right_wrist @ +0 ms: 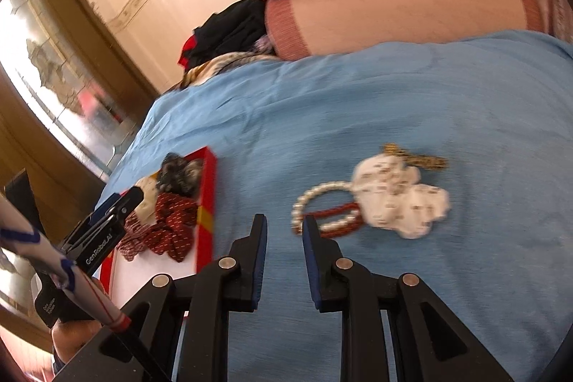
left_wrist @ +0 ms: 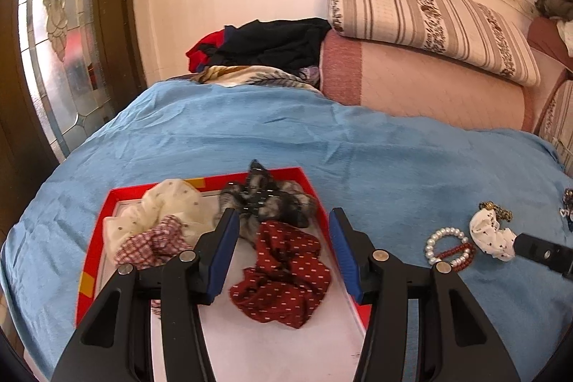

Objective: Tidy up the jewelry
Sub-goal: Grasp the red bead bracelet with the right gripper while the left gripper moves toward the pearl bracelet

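Note:
A red tray [left_wrist: 120, 192] [right_wrist: 207, 203] lies on the blue bedspread and holds a dark red dotted scrunchie [left_wrist: 283, 274] [right_wrist: 172, 221], a cream one [left_wrist: 164, 206], a red-checked one [left_wrist: 154, 242] and a grey-black one [left_wrist: 272, 199] [right_wrist: 179, 172]. My left gripper [left_wrist: 284, 224] is open and empty above the dark red scrunchie; it also shows in the right wrist view [right_wrist: 121, 203]. On the bedspread to the right lie a pearl bracelet [left_wrist: 438, 244] [right_wrist: 315, 199], a red bead bracelet [left_wrist: 463, 255] [right_wrist: 335, 213], a white scrunchie [left_wrist: 492, 233] [right_wrist: 401, 199] and a gold-black piece [left_wrist: 497, 208] [right_wrist: 419, 158]. My right gripper [right_wrist: 284, 224] is open and empty, just short of the bracelets.
Folded dark and red clothes [left_wrist: 265, 42] and a patterned cloth [left_wrist: 250, 76] lie at the far end of the bed. A pink bolster [left_wrist: 429, 85] and striped pillow [left_wrist: 429, 20] sit against the wall. A glass door [left_wrist: 61, 59] is at the left. More small items [left_wrist: 567, 206] lie at the right edge.

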A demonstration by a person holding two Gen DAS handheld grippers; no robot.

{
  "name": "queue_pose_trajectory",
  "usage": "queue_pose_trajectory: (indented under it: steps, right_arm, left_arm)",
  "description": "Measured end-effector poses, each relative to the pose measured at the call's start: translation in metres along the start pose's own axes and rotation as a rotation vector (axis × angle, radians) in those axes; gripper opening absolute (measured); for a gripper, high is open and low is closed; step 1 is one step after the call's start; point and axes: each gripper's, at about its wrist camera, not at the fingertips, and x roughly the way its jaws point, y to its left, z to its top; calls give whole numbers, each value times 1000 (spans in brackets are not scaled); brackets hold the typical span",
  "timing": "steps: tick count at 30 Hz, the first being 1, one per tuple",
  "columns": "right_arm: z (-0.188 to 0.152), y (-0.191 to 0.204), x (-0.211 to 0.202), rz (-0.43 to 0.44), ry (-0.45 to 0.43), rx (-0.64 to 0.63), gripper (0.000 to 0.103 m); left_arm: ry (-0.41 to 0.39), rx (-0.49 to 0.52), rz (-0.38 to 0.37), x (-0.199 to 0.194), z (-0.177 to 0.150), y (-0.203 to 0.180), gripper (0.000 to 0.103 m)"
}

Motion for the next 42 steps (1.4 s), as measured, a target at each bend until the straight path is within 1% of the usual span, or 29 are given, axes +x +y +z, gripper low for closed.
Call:
queue_pose_trajectory:
  steps: [7, 10, 14, 16, 18, 22, 24, 25, 26, 27, 29, 31, 33, 34, 35, 37, 40, 42]
  right_arm:
    - [3, -58, -24, -33, -62, 93, 22]
    - [4, -91, -29, -48, -85, 156, 22]
    - [6, -120, -22, -69, -73, 215, 22]
    - [8, -126, -17, -49, -59, 236, 22]
    - [10, -126, -14, -41, -53, 234, 22]
    - [6, -111, -7, -12, -25, 171, 23]
    - [4, -98, -3, -13, -12, 103, 30]
    - [2, -90, -2, -26, -11, 55, 38]
    - [0, -80, -2, -46, -20, 1, 42]
    - [-2, -72, -1, -61, -27, -45, 42]
    - [-5, -62, 3, -48, -12, -84, 42]
    - [-11, -56, 9, 27, 19, -75, 42]
    - [-17, -52, 21, 59, 57, -54, 42]
    - [-19, -50, 28, 47, 76, -54, 40]
    - [-21, -48, 35, 35, 88, -59, 31]
    - [-22, -46, 50, 13, 113, -54, 24]
    - [-19, -51, 64, 3, 127, -7, 24]
    - [-14, -56, 72, -18, 118, 20, 24]
  left_arm:
    - [5, 65, -44, 2, -3, -34, 51]
    - [15, 86, -69, 4, -6, -47, 51]
    - [33, 121, -111, 5, -11, -65, 51]
    - [44, 134, -139, 6, -14, -73, 51]
    - [58, 138, -162, 9, -16, -79, 51]
    - [108, 106, -227, 15, -19, -83, 51]
    - [115, 95, -226, 17, -21, -83, 51]
    - [113, 91, -222, 17, -20, -82, 51]
    - [112, 86, -223, 16, -20, -80, 51]
    - [111, 82, -224, 16, -20, -79, 51]
    - [107, 72, -218, 16, -19, -75, 51]
    - [106, 60, -217, 15, -18, -71, 51]
    - [106, 51, -216, 16, -17, -67, 51]
    - [106, 48, -214, 16, -16, -66, 51]
    - [106, 46, -214, 16, -16, -65, 51]
    - [106, 44, -217, 15, -16, -64, 51]
    - [100, 47, -220, 13, -15, -63, 51]
    - [100, 49, -224, 13, -15, -63, 51]
